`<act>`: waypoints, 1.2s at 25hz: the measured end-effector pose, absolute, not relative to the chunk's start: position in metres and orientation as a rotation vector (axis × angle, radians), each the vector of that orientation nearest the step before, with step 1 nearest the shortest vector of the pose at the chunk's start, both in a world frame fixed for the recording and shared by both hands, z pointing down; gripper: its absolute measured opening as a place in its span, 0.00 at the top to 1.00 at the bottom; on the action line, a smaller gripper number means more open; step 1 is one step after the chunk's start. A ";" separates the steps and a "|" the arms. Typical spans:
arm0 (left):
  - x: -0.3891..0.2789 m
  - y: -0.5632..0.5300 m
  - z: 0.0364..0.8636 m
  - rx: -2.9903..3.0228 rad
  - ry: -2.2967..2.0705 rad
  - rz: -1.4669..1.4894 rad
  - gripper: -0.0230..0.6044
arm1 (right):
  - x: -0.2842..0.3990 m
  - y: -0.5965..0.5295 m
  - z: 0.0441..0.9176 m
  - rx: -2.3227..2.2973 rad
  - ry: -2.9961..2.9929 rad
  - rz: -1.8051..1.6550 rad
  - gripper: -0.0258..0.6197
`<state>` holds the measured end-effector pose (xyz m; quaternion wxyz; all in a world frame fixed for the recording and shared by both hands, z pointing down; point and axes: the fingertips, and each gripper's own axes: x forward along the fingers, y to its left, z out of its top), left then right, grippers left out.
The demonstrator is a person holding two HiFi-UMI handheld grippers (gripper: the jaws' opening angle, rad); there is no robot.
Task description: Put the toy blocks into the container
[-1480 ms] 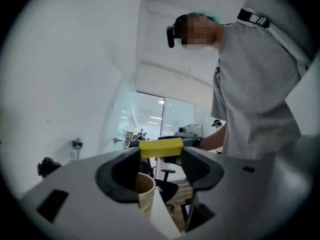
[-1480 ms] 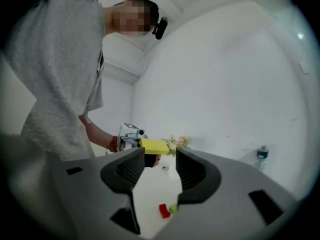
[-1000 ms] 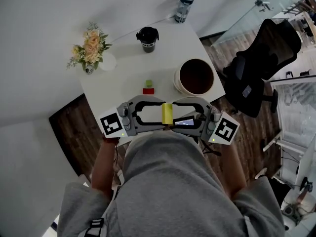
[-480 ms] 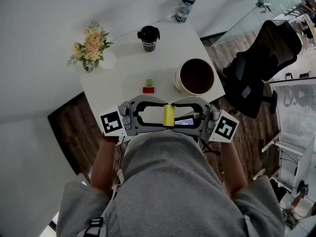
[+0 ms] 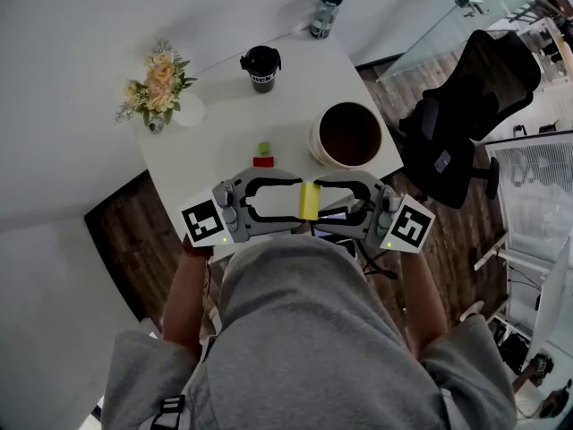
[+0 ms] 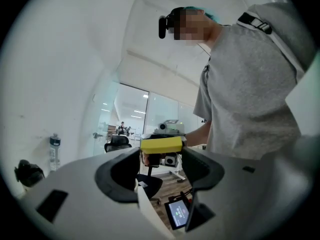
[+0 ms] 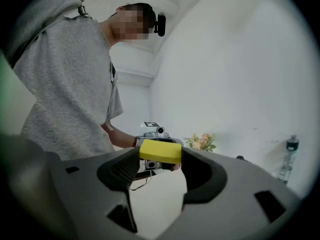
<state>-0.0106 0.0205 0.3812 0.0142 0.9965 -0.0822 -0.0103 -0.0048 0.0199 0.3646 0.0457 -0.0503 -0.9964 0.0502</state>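
The setting was an open-plan office, seen steeply from above over a small white table [image 5: 224, 128] on a wood-plank floor [image 5: 125, 231]. A black swivel office chair [image 5: 466, 124] stood just right of the table, with a glass partition wall [image 5: 448, 25] running behind it at the far right. On the table's far side sat desk items: a vase of flowers [image 5: 154, 83], a black travel mug [image 5: 260, 68] and a water bottle [image 5: 326, 9], and in the left gripper view rows of ceiling lights [image 6: 135, 112] shone beyond more glass.
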 end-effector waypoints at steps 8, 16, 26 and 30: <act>-0.043 -0.024 0.417 2.917 -0.729 -0.013 0.55 | 0.045 -0.042 0.396 0.184 -2.869 0.003 0.55; -0.070 -0.037 0.456 2.779 -0.951 0.097 0.55 | 0.087 -0.103 0.468 0.422 -2.535 -0.036 0.55; -0.075 -0.037 0.488 2.649 -1.052 0.179 0.58 | 0.106 -0.133 0.528 0.554 -2.302 0.115 0.55; -0.074 -0.033 0.498 2.624 -1.057 0.208 0.58 | 0.113 -0.137 0.539 0.570 -2.235 0.126 0.55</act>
